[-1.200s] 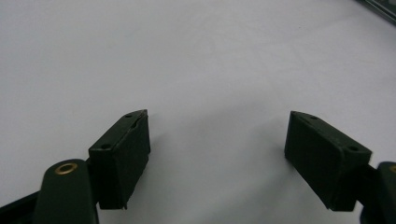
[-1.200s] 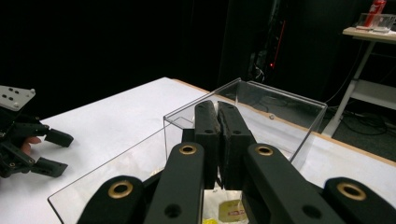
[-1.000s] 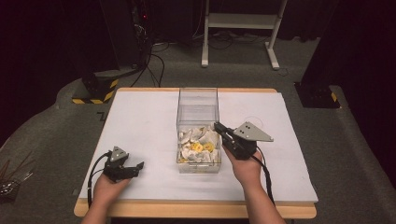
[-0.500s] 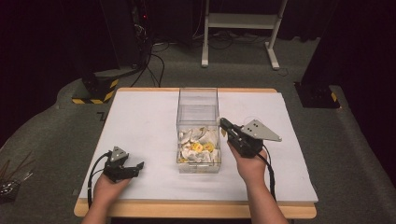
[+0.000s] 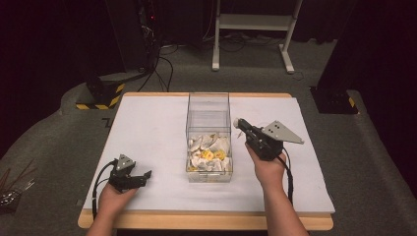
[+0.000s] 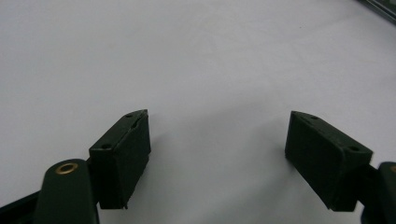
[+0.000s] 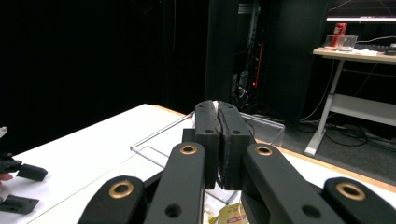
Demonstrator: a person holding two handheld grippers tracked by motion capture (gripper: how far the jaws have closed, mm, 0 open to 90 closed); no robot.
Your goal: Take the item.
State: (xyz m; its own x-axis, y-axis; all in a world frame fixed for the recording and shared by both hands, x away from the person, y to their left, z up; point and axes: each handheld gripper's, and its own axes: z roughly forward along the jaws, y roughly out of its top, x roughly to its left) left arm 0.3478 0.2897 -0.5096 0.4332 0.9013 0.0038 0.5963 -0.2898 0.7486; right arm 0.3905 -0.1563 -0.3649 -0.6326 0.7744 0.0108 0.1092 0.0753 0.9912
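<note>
White table top [image 5: 147, 128] bare apart from clear plastic box [image 5: 208, 110] at centre, open at the top, near half filled with pale wrappers and yellow packets [image 5: 210, 153]. Box same spot as in both earlier high views, contents look unchanged.

Right gripper [image 5: 239, 123] now up and off to the box's right side, beside the rim; a second ago tip sat over the contents, so pulling back and rising. Jaws pressed together in right gripper view [image 7: 218, 140]; small pale scrap at the tip in high view, possibly a wrapper pinched between pads, too small to confirm. Reads as lifting a piece out of the box, or retreating empty-handed.

Left gripper [image 5: 142, 175] parked low on the table near the front-left corner, well apart from the box, unmoved. Jaws spread wide in left gripper view [image 6: 217, 154], nothing between them, bare white surface below.
</note>
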